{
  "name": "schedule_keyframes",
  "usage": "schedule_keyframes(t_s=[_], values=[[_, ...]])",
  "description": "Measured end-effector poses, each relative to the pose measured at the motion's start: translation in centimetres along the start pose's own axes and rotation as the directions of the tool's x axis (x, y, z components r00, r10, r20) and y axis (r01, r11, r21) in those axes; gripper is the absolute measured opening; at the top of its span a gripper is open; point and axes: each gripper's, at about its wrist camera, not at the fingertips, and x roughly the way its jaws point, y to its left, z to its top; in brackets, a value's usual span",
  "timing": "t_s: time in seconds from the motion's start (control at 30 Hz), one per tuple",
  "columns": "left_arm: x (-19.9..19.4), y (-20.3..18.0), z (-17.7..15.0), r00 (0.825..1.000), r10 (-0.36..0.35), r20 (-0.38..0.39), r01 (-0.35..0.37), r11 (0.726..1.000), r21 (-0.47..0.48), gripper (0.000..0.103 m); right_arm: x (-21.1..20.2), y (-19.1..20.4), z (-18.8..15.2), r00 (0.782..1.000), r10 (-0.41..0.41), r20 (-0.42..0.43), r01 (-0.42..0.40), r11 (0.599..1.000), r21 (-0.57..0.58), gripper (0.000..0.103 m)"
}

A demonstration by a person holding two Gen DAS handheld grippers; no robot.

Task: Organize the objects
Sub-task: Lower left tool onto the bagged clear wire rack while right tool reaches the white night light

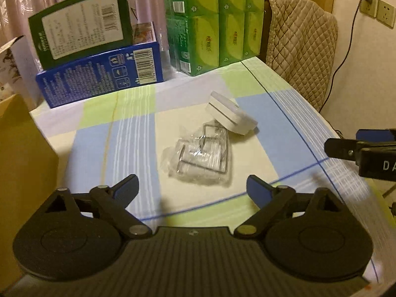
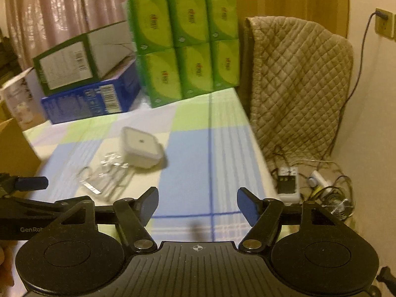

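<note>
A clear plastic bag with bent metal wire parts [image 1: 201,157] lies in the middle of the checked tablecloth [image 1: 292,136]. A small white square box with a lid [image 1: 231,115] rests tilted against the bag's far edge. My left gripper [image 1: 193,190] hovers open just short of the bag, nothing between its blue pads. In the right wrist view the white box [image 2: 141,147] and the bag [image 2: 106,175] lie ahead to the left. My right gripper [image 2: 197,204] is open above the cloth, to the right of both. The right gripper's finger [image 1: 346,147] shows at the left view's right edge.
At the back stand a blue carton [image 1: 99,76] with a green carton [image 1: 84,22] on it, and a pack of green tissue boxes [image 1: 217,22]. A brown cardboard box [image 1: 22,163] sits at the left. A quilted chair cover [image 2: 297,84] and floor cables [image 2: 321,188] lie beyond the table's right edge.
</note>
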Motion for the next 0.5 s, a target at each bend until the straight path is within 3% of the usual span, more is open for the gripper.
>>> schedule_keyframes(t_s=[0.2,0.5], values=[[3.0,-0.6,0.7,1.000,-0.006,0.002,0.006,1.000,-0.003,0.083,1.5,-0.2,0.6,1.000,0.012,0.005,-0.012,1.000,0.008,0.066],[5.4,-0.2,0.7,1.000,0.006,-0.024,-0.006,1.000,0.013,0.057,3.1,-0.1,0.6,1.000,0.021,-0.004,-0.021,1.000,0.006,0.066]])
